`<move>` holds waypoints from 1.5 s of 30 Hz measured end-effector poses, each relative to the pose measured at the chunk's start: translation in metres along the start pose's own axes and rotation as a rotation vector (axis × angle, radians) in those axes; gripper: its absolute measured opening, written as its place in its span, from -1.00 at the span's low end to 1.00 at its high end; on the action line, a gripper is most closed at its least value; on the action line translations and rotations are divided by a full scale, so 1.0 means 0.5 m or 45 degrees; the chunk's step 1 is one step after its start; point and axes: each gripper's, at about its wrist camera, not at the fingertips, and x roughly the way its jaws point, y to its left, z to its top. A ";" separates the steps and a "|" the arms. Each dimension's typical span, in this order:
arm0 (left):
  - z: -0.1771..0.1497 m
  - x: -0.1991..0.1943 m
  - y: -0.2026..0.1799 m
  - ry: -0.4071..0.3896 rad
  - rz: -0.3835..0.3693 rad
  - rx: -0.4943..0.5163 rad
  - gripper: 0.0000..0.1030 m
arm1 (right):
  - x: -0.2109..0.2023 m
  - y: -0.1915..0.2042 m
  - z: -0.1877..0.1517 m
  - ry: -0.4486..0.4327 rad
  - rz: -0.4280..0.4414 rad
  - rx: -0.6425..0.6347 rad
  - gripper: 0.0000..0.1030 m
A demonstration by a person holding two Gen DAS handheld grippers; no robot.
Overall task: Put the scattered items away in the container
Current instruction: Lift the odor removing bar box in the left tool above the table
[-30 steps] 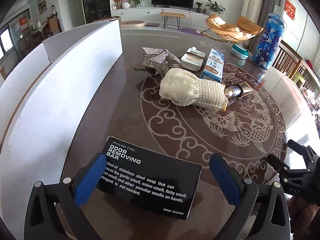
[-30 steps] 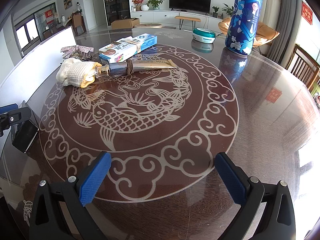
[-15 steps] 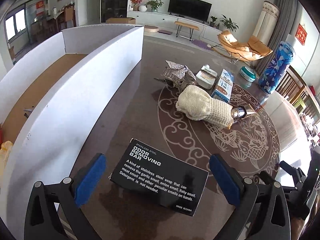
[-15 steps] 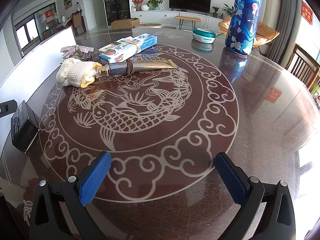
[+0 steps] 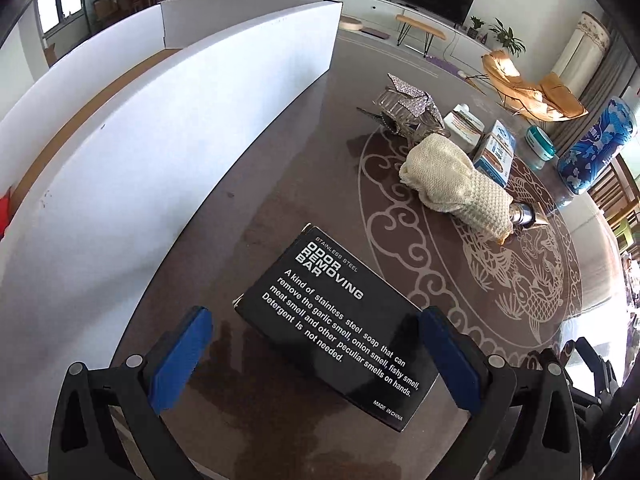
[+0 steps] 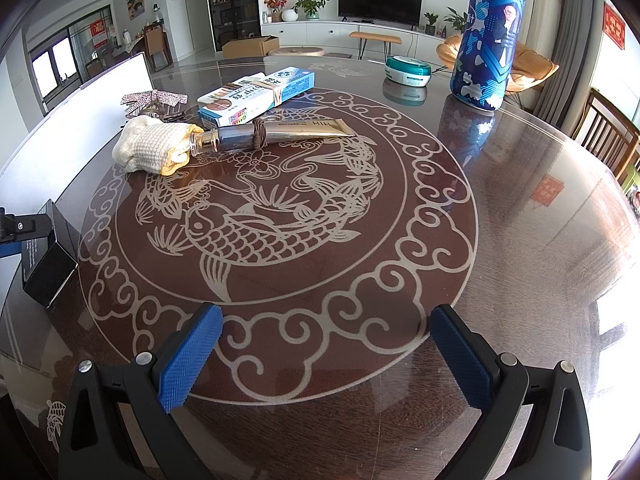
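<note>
- So the black box (image 5: 336, 340) is sitting flat on the desk (image 5: 280, 184), between my left tongs (image 5: 316, 356), which are spread wide and not gripping it.
- White container (image 5: 168, 152) is just left of it.
- Right tongs (image 6: 326, 354) are open too, holding nothing, over the fish pattern.

open hand-held gripper (image 6: 326, 356), patterned table (image 6: 520, 220), tube (image 6: 276, 134)

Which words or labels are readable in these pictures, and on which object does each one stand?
Black box: "STAINLESS STEEL ODOR REMOVING BAR"
Same box: "A kind of stainless steel soap that can remove the garlic smell, onion smell, fishy smell, meat smell and other peculiar smells on hands. Detergent is not needed."
Same box: "MADE IN CHINA"
Toothpaste cartons, gold tube, blue canister: print too small to read.
</note>
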 end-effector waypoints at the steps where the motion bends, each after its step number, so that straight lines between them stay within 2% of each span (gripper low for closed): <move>1: -0.004 -0.004 0.007 -0.001 0.000 0.004 1.00 | 0.000 0.000 0.000 0.000 0.000 0.000 1.00; 5: -0.012 -0.017 0.032 -0.006 -0.002 -0.002 1.00 | 0.000 0.000 0.000 0.000 0.000 0.000 1.00; 8: -0.005 -0.030 0.028 -0.021 -0.101 -0.055 1.00 | 0.000 0.000 0.000 0.000 0.000 0.000 1.00; 12: 0.027 -0.012 -0.012 -0.019 -0.055 -0.122 1.00 | 0.000 0.000 0.000 0.000 0.000 0.000 1.00; 17: 0.015 0.049 -0.054 0.109 0.042 -0.165 1.00 | 0.000 0.000 0.000 0.000 0.000 0.000 1.00; 21: -0.010 0.052 -0.072 0.100 0.102 -0.047 1.00 | 0.000 0.000 0.000 0.000 0.000 0.000 1.00; 26: -0.019 0.032 -0.030 0.009 -0.065 0.010 1.00 | 0.000 0.000 0.000 0.000 -0.001 0.001 1.00; 27: -0.017 0.031 -0.020 -0.008 -0.074 0.024 1.00 | 0.000 0.000 0.000 0.000 -0.001 0.000 1.00; 31: -0.008 0.037 -0.007 -0.046 -0.055 0.143 1.00 | 0.000 0.000 0.000 0.000 -0.001 0.001 1.00; 34: -0.006 0.053 -0.010 -0.065 0.030 0.280 1.00 | 0.000 0.000 0.000 -0.001 -0.001 0.001 1.00; 35: -0.007 0.053 -0.010 -0.083 0.031 0.320 1.00 | 0.000 0.000 0.000 -0.001 -0.001 0.001 1.00; 45: -0.016 0.048 0.004 -0.178 -0.023 0.388 1.00 | 0.000 0.000 0.000 -0.001 -0.001 0.001 1.00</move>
